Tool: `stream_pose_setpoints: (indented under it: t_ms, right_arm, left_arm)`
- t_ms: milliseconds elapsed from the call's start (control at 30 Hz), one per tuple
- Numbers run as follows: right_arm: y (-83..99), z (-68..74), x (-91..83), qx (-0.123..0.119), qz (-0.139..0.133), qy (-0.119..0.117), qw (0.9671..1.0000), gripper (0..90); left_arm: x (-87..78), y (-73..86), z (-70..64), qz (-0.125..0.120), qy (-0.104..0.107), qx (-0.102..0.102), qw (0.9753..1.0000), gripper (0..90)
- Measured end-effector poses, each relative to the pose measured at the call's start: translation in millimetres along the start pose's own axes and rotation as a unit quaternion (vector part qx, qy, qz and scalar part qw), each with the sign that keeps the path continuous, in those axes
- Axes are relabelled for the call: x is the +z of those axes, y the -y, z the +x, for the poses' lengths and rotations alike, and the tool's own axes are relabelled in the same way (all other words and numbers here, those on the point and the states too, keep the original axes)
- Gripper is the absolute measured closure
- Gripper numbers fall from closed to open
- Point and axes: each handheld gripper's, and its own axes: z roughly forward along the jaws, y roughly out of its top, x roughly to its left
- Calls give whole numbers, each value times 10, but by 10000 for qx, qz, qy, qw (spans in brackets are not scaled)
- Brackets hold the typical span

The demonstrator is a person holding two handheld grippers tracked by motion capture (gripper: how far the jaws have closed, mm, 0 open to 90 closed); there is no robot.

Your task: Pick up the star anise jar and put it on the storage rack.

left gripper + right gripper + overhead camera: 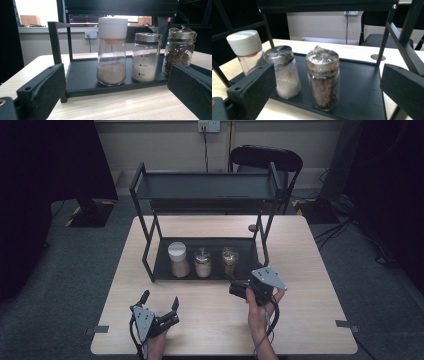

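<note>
Right now, right gripper (239,290): jaws spread wide and empty, held just in front of the rack's lower shelf, aimed at the spice jar (323,82).
Left gripper (161,309): also released, jaws apart, low over the table (310,285) near its front edge, facing the three jars from farther back.
Spice jar: rightmost of the row on the lower shelf (247,262), upright, dark star-shaped spice inside, crinkled film over its top; it stands between the right gripper's jaws in that gripper's view, not yet touched.
Salt jar (284,72): just beside the spice jar on its left, metal lid, white grains.
White-cap jar (178,259): at the left end of the row, brown powder.
Rack (205,190): black frame, upper shelf bare; a post (387,37) rises to the right of the spice jar.
Likely step: closing in on the spice jar.
Risk, neighbour: the jars stand close, so a wide jaw could nudge the salt jar and tip it.
Risk, grip: glass is smooth; a grasp high on the film could slip.
Risk, post: a sideways drift could knock the frame.
</note>
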Motion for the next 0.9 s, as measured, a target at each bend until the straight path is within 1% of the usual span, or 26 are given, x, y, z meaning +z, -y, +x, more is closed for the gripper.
stream_pose_setpoints:
  t_ms: [67,167,233,267,467,567,600,667,900]
  right_arm:
    - [9,-5,-24,-7,8,6,10000,0]
    - [63,-48,-73,0,-98,-118,9999,0]
    - [58,-20,-93,-22,-49,-38,10000,0]
    - [71,-14,-104,-40,-73,-21,10000,0]
    - [146,-11,-186,14,-167,-4,9999,0]
    - [176,3,-228,-1,-194,29,9998,0]
    - [178,-8,-244,9,-172,0,9999,0]
    - [200,-2,-275,41,-194,40,9998,0]
    - [238,-43,-375,85,-224,23,9997,0]
  left_arm:
    - [0,0,0,-1,-1,0,10000,12]
    - [0,0,-1,-1,-4,0,10000,12]
    - [-1,0,-4,0,-13,2,10000,12]
    - [-1,0,-4,0,-13,2,10000,12]
    - [-1,0,-6,0,-17,1,10000,12]
    - [-1,1,-5,-2,-17,2,10000,12]
    - [-1,1,-6,-3,-19,2,10000,12]
    - [-1,1,-7,-2,-20,1,10000,12]
    - [-2,1,-8,-2,-27,5,10000,12]
